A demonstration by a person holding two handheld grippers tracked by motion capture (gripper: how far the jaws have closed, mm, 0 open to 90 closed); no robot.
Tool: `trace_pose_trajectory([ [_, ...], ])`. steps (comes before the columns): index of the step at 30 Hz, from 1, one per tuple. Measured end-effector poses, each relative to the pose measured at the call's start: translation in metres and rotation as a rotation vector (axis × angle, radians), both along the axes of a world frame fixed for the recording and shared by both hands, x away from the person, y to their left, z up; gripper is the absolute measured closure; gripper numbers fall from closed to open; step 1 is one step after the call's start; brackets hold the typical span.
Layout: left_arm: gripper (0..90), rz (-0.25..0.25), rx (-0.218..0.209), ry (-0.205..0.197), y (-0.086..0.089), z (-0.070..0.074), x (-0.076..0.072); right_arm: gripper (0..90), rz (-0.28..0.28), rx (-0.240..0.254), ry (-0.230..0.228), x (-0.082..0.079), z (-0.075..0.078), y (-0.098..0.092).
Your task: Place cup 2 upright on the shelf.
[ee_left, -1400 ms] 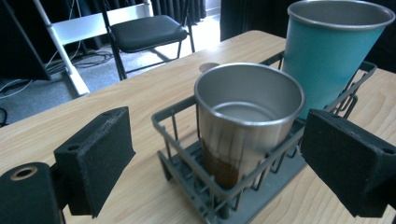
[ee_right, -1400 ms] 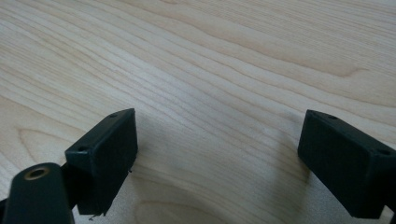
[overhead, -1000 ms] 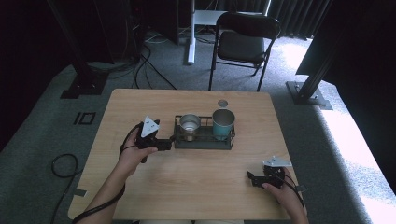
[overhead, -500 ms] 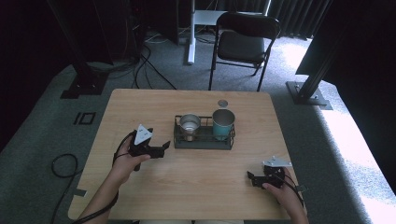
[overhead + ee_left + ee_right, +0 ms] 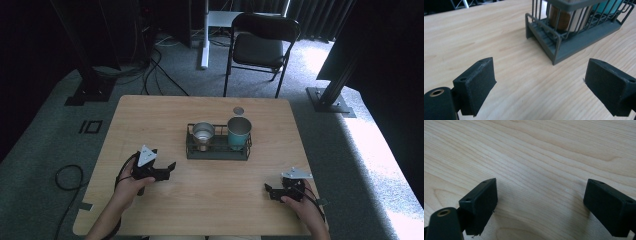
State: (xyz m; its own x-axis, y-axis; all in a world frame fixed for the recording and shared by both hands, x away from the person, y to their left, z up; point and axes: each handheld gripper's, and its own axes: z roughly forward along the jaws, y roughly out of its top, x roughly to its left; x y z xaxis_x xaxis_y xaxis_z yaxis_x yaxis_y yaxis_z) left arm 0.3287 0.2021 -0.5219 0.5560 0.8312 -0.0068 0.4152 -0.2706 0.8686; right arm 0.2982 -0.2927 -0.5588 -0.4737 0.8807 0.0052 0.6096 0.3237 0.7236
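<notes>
The left claw rests low over the wooden desk at the person's left, its jaws spread wide with nothing between them. In the left gripper view the dark wire rack stands just ahead of it and apart from the pads. That rack sits near the middle of the desk and carries two cups: a silver metal cup in its left part and a teal cup in its right part, both upright. The right claw lies at the desk's near right corner, well apart from the rack, jaws likewise spread over bare wood. A small round lid lies behind the rack.
</notes>
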Motion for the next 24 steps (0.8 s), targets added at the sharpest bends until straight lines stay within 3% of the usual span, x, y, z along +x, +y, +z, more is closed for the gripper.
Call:
trace_pose_trajectory([
  [15, 10.3, 0.04, -0.003, 0.037, 0.023, -0.016, -0.025, 11.6, 0.001, 0.0, -0.001, 0.0, 0.0, 0.0],
  [20, 10.3, 0.095, 0.018, 0.051, 0.033, -0.022, -0.027, 11.7, 0.001, 0.0, -0.001, 0.0, 0.0, 0.0],
  [24, 10.3, 0.13, 0.009, 0.065, 0.039, -0.025, -0.029, 11.6, 0.001, 0.0, -0.001, 0.0, 0.0, 0.0],
])
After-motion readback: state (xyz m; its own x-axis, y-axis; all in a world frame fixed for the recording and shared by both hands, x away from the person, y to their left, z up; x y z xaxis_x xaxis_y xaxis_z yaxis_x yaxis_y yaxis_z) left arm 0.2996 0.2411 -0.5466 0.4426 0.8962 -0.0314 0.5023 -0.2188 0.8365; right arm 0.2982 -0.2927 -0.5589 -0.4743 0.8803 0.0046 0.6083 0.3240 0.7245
